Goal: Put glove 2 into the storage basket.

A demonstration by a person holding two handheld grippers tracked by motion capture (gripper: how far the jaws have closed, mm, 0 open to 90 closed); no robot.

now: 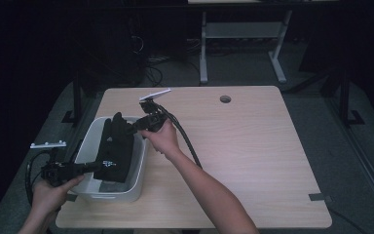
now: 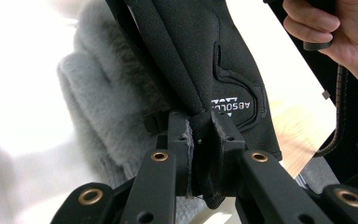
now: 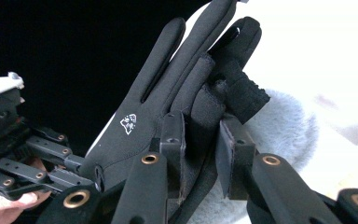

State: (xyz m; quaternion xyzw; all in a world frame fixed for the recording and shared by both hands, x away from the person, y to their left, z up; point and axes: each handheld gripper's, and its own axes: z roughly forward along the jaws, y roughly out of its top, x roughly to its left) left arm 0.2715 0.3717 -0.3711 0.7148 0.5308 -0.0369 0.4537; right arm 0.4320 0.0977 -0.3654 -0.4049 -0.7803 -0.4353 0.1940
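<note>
Black glove (image 1: pixel 115 146), one, pinched by both tongs: left (image 2: pixel 200 140), right (image 3: pixel 200 140); one grey glove (image 2: pixel 107 107) beneath.

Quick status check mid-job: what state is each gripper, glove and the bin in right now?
left gripper: shut on the black glove's cuff end.
right gripper: shut on the black glove's finger end.
black glove: held stretched between both grippers, over the bin.
grey fuzzy glove: lying loose in the bin, beneath the black glove.
white bin: upright on the table, open-topped.

room dark | grey carpet floor (image 1: pixel 253 73) | white desk frame (image 1: pixel 243 31) at back | light wood table (image 1: pixel 243 146)
</note>
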